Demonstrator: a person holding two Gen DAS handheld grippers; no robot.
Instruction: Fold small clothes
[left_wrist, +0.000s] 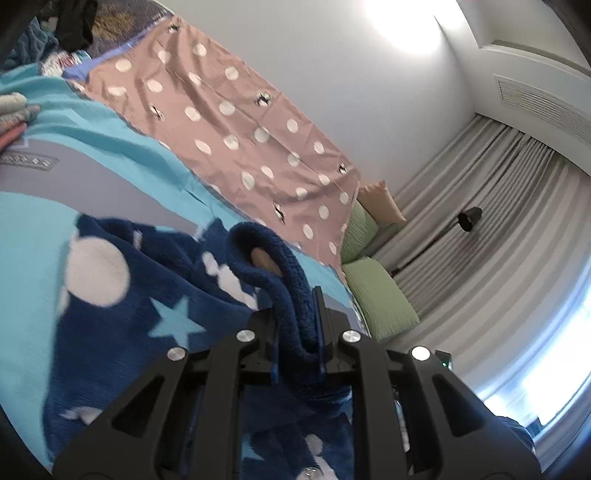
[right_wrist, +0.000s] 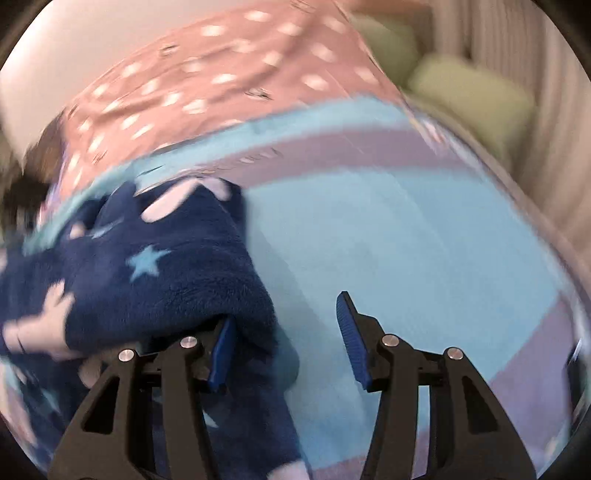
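Note:
A navy fleece garment (left_wrist: 147, 288) with white dots and light blue stars lies on a turquoise and grey blanket (left_wrist: 33, 236). My left gripper (left_wrist: 297, 325) is shut on a thick folded edge of the garment, which bunches up between its fingers. In the blurred right wrist view the same garment (right_wrist: 166, 273) lies at the left. My right gripper (right_wrist: 288, 332) is open; its left finger (right_wrist: 221, 350) is partly under the garment's edge, its right finger (right_wrist: 351, 336) over bare blanket (right_wrist: 406, 258).
A pink polka-dot sheet (left_wrist: 236, 122) covers the bed beyond the blanket. Green pillows (left_wrist: 380, 291) and a peach one lie at its end by grey curtains (left_wrist: 498, 229). Folded clothes (left_wrist: 16, 118) and dark clothing (left_wrist: 74, 26) sit at the far left.

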